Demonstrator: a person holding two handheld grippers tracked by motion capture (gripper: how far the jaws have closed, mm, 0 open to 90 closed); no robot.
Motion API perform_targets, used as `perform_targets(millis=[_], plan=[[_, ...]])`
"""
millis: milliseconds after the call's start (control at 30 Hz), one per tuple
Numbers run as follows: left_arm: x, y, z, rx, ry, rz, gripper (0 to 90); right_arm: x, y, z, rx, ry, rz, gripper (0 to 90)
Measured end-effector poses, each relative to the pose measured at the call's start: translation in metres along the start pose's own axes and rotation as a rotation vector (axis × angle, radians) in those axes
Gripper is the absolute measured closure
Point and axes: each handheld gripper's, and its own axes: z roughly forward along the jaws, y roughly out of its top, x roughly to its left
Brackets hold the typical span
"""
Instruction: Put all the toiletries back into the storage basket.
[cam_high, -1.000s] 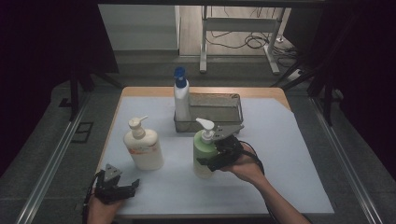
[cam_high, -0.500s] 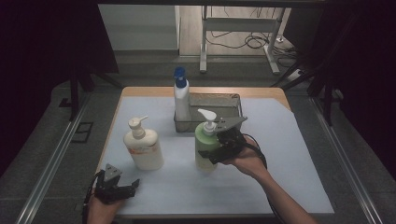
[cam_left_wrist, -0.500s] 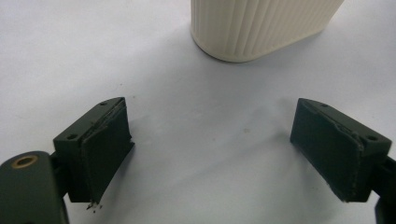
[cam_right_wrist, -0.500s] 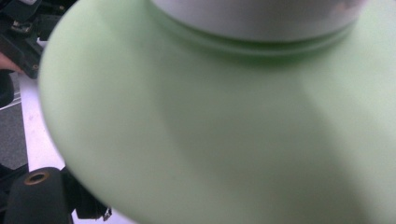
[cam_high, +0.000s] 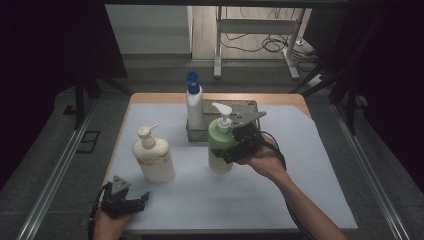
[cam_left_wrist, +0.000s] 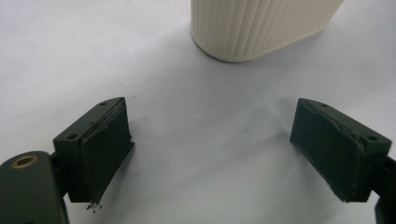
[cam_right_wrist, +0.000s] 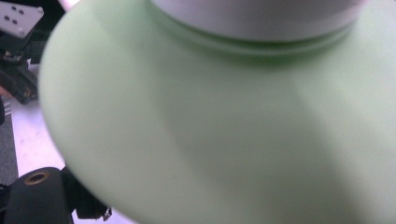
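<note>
Centrally, the right gripper (cam_high: 227, 150) clamps the green pump bottle (cam_high: 220, 144), apparently lifted to reach the metal basket (cam_high: 250, 106) by the table's far edge; the left gripper (cam_left_wrist: 210, 149) rests released.

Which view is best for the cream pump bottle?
High view: the cream pump bottle shows whole, pump to base, upright on the white table cover. Left gripper view catches just its ribbed base.

Lab test bay: white-topped table (cam_high: 310, 200), dark curtains, floor cables (cam_high: 265, 42).
</note>
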Motion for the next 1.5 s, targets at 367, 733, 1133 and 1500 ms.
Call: perform_targets(millis=[367,733,1133,1500], plan=[[0.0,0.0,0.0,0.001,-0.001,-0.001,11.8,-0.015,0.023,-0.003,-0.013,-0.058,0.004,12.2],[0.0,0.0,0.0,0.002,-0.002,-0.001,11.8,-0.03,0.039,0.0,-0.021,-0.102,0.025,12.2],[0.0,0.0,0.0,0.001,-0.002,-0.002,11.7,-0.047,0.053,0.007,-0.031,-0.152,0.046,12.2],[0.0,0.0,0.0,0.003,-0.004,-0.001,11.7,-0.062,0.062,0.018,-0.033,-0.198,0.072,12.2]])
